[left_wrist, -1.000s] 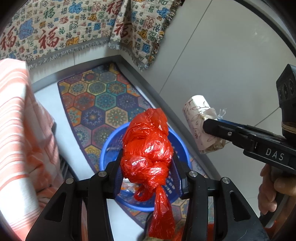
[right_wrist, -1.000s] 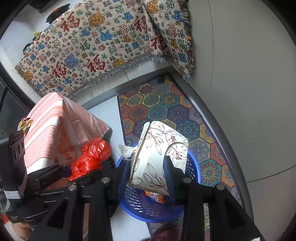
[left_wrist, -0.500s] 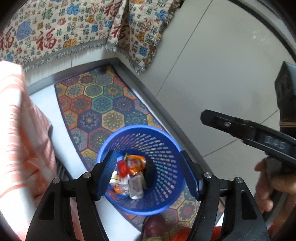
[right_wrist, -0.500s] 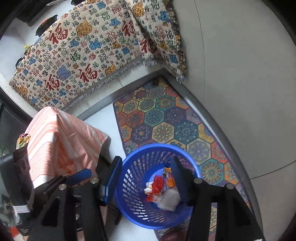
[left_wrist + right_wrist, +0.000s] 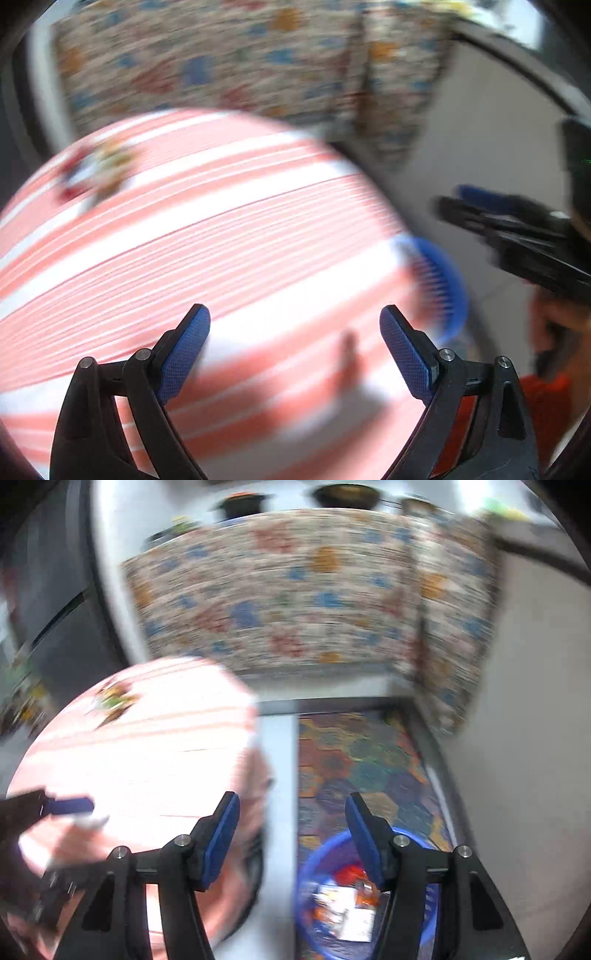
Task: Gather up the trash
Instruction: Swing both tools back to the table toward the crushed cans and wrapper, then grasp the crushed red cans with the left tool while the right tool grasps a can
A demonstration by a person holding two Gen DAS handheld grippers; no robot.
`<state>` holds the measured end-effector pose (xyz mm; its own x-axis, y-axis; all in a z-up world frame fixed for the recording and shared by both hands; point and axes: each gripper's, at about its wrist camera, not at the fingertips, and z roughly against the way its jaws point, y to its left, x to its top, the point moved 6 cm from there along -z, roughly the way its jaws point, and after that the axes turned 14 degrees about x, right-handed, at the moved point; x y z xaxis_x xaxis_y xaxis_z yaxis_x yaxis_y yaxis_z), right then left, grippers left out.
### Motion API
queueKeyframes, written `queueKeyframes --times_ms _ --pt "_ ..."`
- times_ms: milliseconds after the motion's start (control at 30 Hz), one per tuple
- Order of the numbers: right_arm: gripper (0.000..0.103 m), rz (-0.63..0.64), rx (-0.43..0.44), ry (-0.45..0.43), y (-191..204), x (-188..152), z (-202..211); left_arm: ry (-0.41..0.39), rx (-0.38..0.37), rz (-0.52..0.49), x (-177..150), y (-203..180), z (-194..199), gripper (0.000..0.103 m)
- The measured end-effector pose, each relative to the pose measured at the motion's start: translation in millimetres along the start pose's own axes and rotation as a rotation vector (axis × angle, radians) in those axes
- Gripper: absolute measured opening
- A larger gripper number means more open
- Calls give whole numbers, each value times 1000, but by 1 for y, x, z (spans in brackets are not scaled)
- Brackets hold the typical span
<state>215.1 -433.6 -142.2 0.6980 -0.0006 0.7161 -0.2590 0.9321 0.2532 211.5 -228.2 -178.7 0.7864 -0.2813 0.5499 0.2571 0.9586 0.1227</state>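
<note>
Sitting on the floor rug (image 5: 369,760), blue basket (image 5: 325,853) w/ trash (image 5: 347,904) inside, mouth up; long axis unclear, pics blurred. Right gripper (image 5: 291,830) spread, empty, above it. Left gripper (image 5: 293,339) spread, empty, over striped surface (image 5: 184,240).

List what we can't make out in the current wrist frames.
- Small item on the striped cloth, both views: motion blur, identity unreadable.
- Blue basket, left view: mostly hidden behind the cloth; contents unseen.
- Trash in the basket, right view: blurred, partly behind the right gripper finger.
- Dark items above the patterned cloth, right view: too blurred and small.
</note>
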Motion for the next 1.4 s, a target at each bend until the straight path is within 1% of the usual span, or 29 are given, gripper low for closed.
queueKeyframes --times_ms 133,233,300,400,500,567,600,633,667,733,867,933,1000,1067,1133,1167,1200,1233,1267,1300,1400 --pt "61 141 100 87 78 -5 -44 36 128 93 -19 83 -19 94" --pt "61 205 147 135 119 -9 -69 24 201 128 -25 130 -28 94" --pt "61 245 163 168 142 -11 -87 22 214 148 -23 153 -33 97" --pt "61 282 165 198 161 -14 -105 14 233 152 -18 177 -42 103" --pt "63 289 170 204 173 -12 -115 2 231 156 -9 201 -55 103" --pt "66 282 170 200 179 -10 -121 -8 234 161 -2 213 -61 103" --pt "67 274 171 206 180 -7 -125 -6 223 174 1 221 -65 103" --pt "72 263 166 207 180 -3 -128 -6 231 183 2 227 -66 103" --pt "79 251 163 209 181 -1 -133 -3 235 195 4 232 -68 103" --pt "87 233 150 218 186 7 -146 -2 237 203 6 235 -71 103" --pt "86 223 140 252 201 33 -173 -1 239 202 5 234 -70 103" --pt "86 186 155 187 210 58 -177 -1 239 203 6 234 -70 103" --pt "86 117 198 129 222 87 -184 -1 238 204 6 235 -70 103" --pt "86 64 223 105 235 108 -197 -1 237 204 6 235 -70 103" --pt "86 31 188 122 241 118 -217 -1 237 204 6 235 -71 103" --pt "85 14 171 137 238 121 -228 -1 237 205 6 235 -71 103" --pt "82 -3 168 160 235 120 -239 -1 237 205 6 235 -71 103" --pt "60 -24 173 188 231 116 -247 -1 237 205 6 235 -71 103" --pt "43 -55 218 207 229 112 -251 -1 236 205 6 235 -71 103" --pt "42 -66 234 204 227 109 -249 -1 237 205 6 235 -71 103" --pt "38 19 192 164 222 97 -221 -1 239 206 6 235 -71 103"
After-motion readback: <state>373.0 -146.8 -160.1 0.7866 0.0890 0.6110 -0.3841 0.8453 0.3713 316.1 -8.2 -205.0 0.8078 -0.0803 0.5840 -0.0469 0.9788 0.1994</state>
